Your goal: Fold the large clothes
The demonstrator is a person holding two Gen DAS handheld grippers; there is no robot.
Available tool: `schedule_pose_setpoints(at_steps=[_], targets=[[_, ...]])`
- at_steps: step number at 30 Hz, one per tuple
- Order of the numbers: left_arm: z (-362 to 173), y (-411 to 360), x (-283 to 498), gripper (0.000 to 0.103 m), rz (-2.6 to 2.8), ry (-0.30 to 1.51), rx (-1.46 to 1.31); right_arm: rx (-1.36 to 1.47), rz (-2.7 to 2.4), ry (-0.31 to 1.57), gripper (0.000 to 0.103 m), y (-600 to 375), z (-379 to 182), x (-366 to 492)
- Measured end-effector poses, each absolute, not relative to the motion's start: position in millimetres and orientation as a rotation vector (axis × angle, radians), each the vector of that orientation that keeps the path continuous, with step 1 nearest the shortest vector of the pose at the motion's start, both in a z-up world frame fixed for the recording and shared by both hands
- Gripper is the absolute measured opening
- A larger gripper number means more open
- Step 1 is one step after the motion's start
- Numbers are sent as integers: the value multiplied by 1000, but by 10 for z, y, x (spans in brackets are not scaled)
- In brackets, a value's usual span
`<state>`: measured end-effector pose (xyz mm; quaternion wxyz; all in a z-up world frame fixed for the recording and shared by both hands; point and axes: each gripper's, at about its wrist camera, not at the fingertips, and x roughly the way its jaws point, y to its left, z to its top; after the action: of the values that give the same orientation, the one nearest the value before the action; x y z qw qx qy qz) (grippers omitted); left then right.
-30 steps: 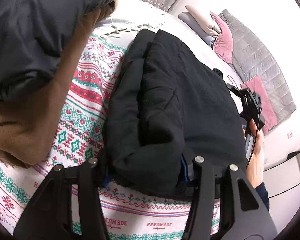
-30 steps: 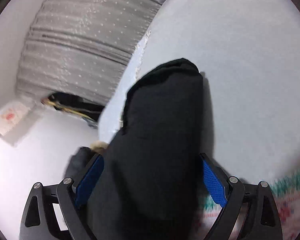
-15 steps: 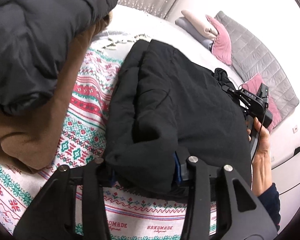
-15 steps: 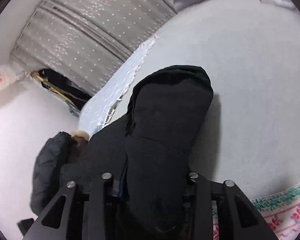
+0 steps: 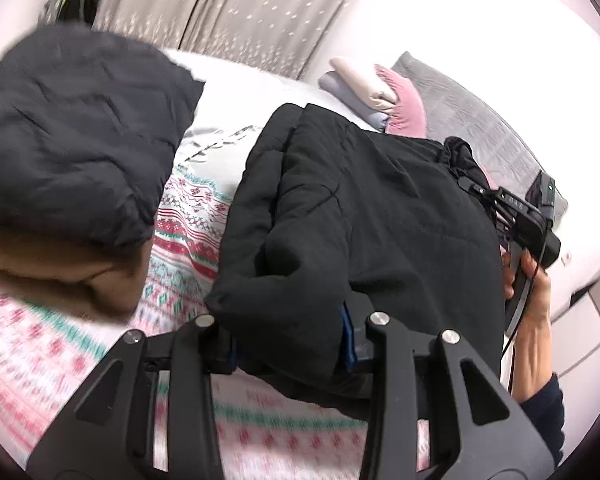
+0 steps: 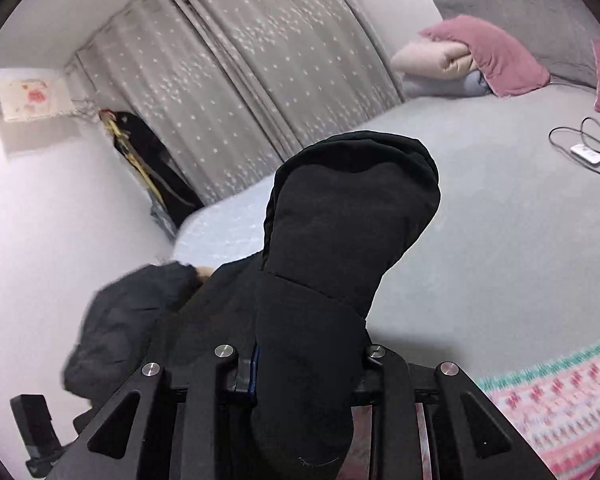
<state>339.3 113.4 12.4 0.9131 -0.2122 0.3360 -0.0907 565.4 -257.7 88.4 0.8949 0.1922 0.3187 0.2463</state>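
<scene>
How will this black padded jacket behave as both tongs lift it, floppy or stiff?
Likely floppy: the black padded jacket sags between the left tongs and right tongs, both closing on it. Its quilted bulk probably keeps folds soft. Its hood may flop over.

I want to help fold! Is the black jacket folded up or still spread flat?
Folded. The black jacket lies doubled in thick layers, its edges pinched in both grippers.
</scene>
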Motion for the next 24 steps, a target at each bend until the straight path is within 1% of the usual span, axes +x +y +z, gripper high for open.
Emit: schedule_pose_setpoints(at_steps=[3,6,10,12,16,24], targets=[[262,993,2796,39,-200,697,-416,407,531,663,28,-2688,1063,5256],[220,812,2142,39,-190,713,-398,400,561,675,28,-2751,1106,4790],[64,685,1530,39,-163,732,-401,375,583,733,28,-2871,925,4138],[-60,604,1288,39,-151,752,-402,370,582,760,28,-2883,805,3949],[-262,460,1072,39,-153,773,-381,367,568,820,28,-3000,487,3636],[-573,300,935,39,-173,823,-381,318,542,902,28,-3046,152,3584]])
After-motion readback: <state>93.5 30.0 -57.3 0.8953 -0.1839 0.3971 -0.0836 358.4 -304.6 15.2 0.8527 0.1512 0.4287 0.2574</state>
